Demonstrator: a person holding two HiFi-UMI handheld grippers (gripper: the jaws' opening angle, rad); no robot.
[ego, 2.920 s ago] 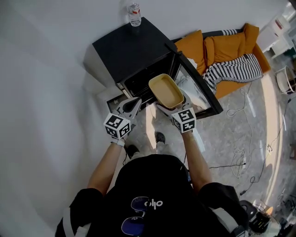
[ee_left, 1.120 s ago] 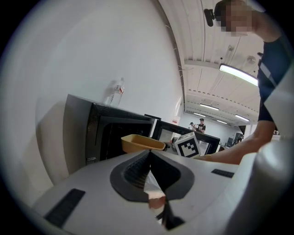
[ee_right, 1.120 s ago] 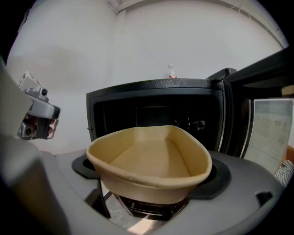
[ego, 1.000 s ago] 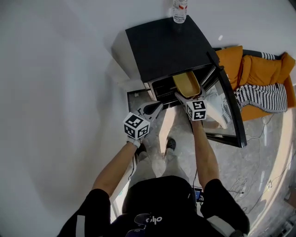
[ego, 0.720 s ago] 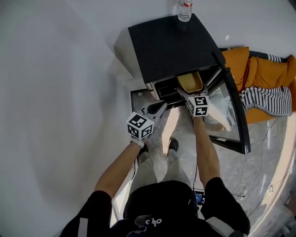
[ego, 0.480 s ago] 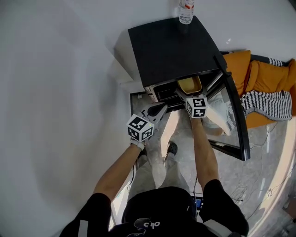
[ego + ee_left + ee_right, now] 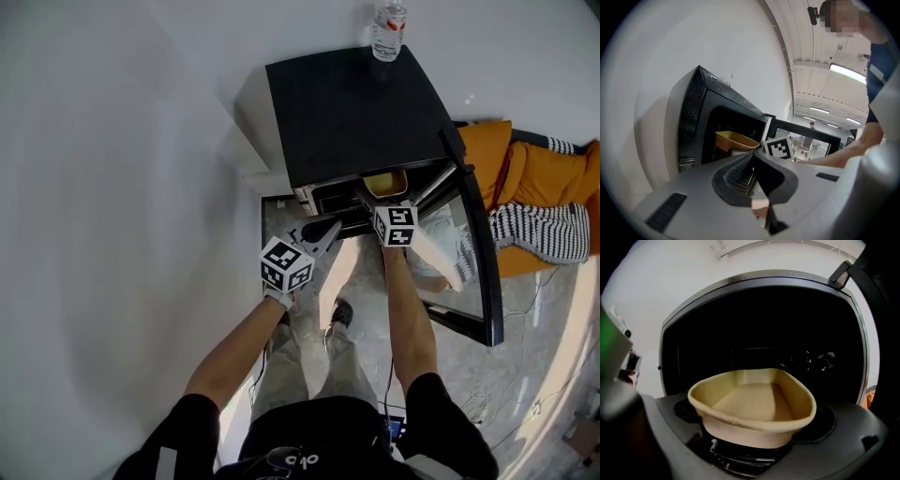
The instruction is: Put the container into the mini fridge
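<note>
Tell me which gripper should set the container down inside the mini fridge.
Right. The right gripper is shut on the container, held at the open mouth of the mini fridge. The left gripper is shut, empty, and outside it.

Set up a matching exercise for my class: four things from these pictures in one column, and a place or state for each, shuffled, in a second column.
Things
1. water bottle
2. container
3. fridge door
4. left tool

Places or states
A. swung open
B. shut, holding nothing
C. standing on top of the mini fridge
D. gripped by the right tool

Pairs: 1-C, 2-D, 3-A, 4-B
</note>
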